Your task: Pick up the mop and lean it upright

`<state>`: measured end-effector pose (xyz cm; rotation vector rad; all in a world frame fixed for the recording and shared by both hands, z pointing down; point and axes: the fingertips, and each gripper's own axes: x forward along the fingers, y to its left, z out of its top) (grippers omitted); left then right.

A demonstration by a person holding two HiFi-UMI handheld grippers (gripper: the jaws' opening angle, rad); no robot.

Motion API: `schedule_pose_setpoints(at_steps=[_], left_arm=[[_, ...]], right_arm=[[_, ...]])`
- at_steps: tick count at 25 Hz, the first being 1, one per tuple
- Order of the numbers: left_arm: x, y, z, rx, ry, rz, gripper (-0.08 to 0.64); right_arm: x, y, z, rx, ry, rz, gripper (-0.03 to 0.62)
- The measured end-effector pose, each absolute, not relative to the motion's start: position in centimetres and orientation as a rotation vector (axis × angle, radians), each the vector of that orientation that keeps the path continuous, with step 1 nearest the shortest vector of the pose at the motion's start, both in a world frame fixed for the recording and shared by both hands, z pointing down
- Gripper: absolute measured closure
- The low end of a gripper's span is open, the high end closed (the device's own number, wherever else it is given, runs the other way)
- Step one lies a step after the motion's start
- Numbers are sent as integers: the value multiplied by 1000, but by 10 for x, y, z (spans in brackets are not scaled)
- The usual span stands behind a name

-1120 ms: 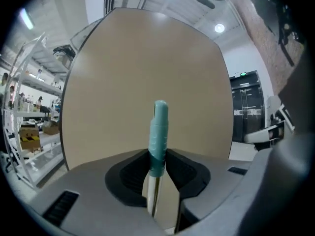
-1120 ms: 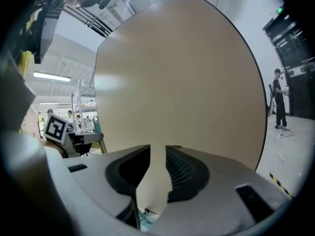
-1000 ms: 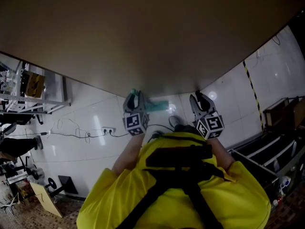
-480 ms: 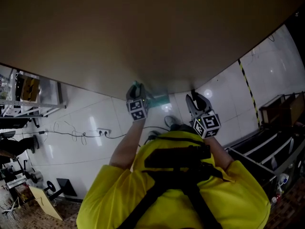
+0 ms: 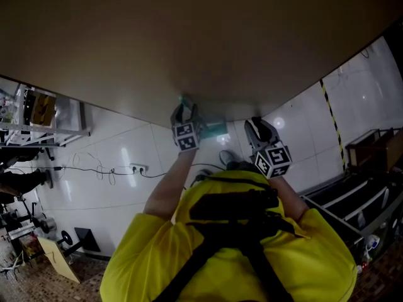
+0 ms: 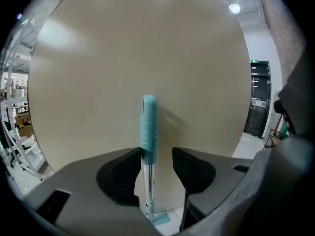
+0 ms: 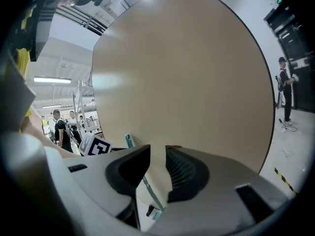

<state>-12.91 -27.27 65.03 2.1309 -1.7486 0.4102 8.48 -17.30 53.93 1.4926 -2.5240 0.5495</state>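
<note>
The mop stands upright against the beige wall (image 5: 189, 36). Its teal grip (image 6: 148, 127) and metal shaft run down to the teal head (image 6: 158, 219) on the white floor; the head (image 5: 216, 129) also shows in the head view. My left gripper (image 6: 156, 154) has its jaws around the handle and they are opening. The handle lies close to the left jaw, with a clear gap to the right jaw. In the head view the left gripper (image 5: 184, 113) is raised to the wall. My right gripper (image 5: 259, 128) hangs open and empty beside it, with the mop shaft (image 7: 152, 193) seen past its jaws.
A power strip with cables (image 5: 140, 168) lies on the tiled floor at the left, beyond it shelving (image 5: 38, 112). Dark cases (image 5: 352, 194) and a yellow-black floor stripe (image 5: 330, 115) are at the right. People stand far off (image 7: 61, 129).
My left gripper has moved up and closer to the wall along the mop handle. The right gripper has hardly shifted.
</note>
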Motion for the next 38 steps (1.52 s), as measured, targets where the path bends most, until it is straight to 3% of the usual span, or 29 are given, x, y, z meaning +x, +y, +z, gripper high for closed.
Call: schedule_pose_setpoints(at_steps=[8,13,18,21,24,32,34,38], left_arm=[[-137,-254,649,2149,-1756,438,362],[-153,-208,589,2197,-1769,303,380],[-162,-148,498,2290,-1812,166,522],[-169,-126,466,2316,-1841,124,523],[-185,-120,454,2293,-1846,101,523],[-204,-121,469,2249,-1881,132,517],[-206,-122,470,2239,-1864,140,449],[-205,-120,472,2244,-1839,174,440]], right_arm=[[85,-173,547,1454,-2558,576,489],[80,-173,533,1445,-2587,533,488],[78,-176,515,1421,-2622,518,489],[73,-173,499,1395,-2664,472,506],[58,-169,480,1361,-2708,389,586],[37,-167,473,1281,-2725,326,586],[33,-169,475,1266,-2716,313,586],[29,-167,475,1241,-2719,312,586]])
